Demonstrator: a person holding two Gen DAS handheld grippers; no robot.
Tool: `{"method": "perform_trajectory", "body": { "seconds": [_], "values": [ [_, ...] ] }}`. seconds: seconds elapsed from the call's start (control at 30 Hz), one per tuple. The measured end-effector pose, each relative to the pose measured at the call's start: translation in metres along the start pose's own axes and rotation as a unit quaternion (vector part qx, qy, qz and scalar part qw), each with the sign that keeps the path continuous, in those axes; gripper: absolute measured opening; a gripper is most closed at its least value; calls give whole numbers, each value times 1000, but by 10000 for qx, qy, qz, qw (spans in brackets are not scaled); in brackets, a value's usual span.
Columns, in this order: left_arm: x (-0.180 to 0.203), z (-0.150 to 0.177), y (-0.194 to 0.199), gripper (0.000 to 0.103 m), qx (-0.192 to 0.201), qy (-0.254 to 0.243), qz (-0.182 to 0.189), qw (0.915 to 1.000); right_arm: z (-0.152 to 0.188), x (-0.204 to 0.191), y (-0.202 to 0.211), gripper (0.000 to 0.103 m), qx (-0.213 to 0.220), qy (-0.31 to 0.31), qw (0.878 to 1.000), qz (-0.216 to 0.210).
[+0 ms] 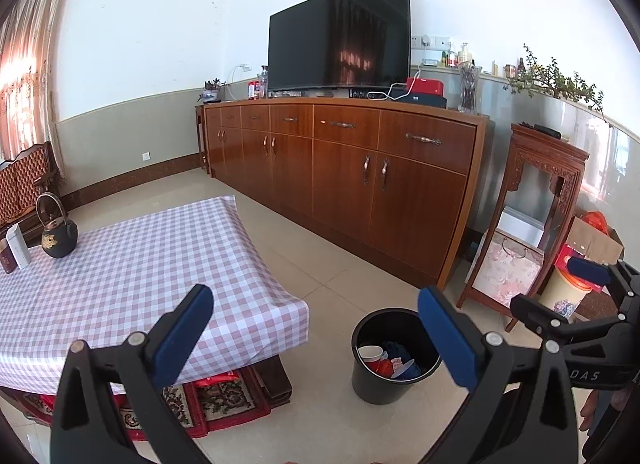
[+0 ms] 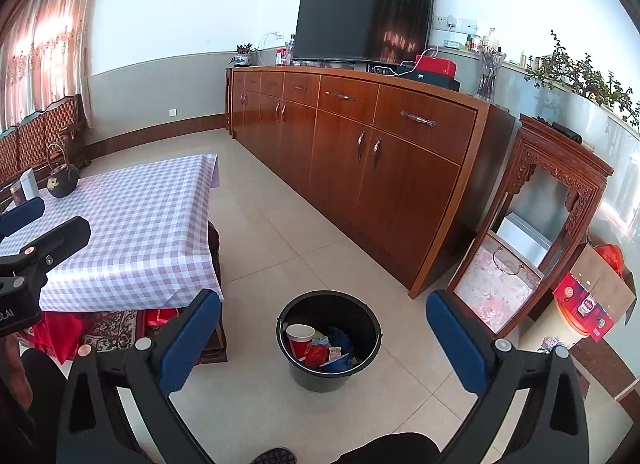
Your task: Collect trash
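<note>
A long wooden sideboard (image 2: 360, 136) is seen along the far wall, with a dark television (image 2: 366, 10) set on top and a carved side stand (image 2: 560, 192) placed at its right end. A low table (image 1: 132, 264) covered in a checked cloth is shown to the left, where a black kettle (image 1: 59, 234) and two small cartons (image 1: 18, 246) are kept at the far corner. On the tiled floor between table and sideboard, a black bucket (image 2: 329, 376) is placed, and the trash is gathered inside it: a red-and-white paper cup (image 2: 300, 338), a red crumpled wrapper (image 2: 318, 354) and blue scraps. The left gripper (image 1: 316, 336) is held wide open and empty above the table's edge. The right gripper (image 2: 324, 344) is likewise spread wide, nothing gripped, with the bucket framed between its blue pads (image 2: 188, 340).
</note>
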State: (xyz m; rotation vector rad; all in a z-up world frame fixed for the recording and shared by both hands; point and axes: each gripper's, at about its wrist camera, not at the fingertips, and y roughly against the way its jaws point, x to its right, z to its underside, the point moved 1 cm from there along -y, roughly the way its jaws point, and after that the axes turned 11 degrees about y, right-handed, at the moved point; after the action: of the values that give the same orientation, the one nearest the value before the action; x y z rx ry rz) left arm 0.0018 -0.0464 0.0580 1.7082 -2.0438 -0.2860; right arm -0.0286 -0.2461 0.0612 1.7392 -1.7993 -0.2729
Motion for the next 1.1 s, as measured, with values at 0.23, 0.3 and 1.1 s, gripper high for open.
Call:
{"method": "perform_trajectory", "body": {
  "seconds": [0.23, 0.3, 1.1],
  "values": [
    [-1, 0, 1, 102, -1, 7, 2, 10000, 0, -1, 1, 103, 32, 7, 10000, -23],
    [-1, 0, 1, 102, 6, 7, -8, 10000, -1, -1, 1, 103, 43, 6, 10000, -26],
    [-1, 1, 1, 102, -39, -7, -1, 10000, 0, -2, 2, 103, 83, -7, 9999, -71]
  ]
}}
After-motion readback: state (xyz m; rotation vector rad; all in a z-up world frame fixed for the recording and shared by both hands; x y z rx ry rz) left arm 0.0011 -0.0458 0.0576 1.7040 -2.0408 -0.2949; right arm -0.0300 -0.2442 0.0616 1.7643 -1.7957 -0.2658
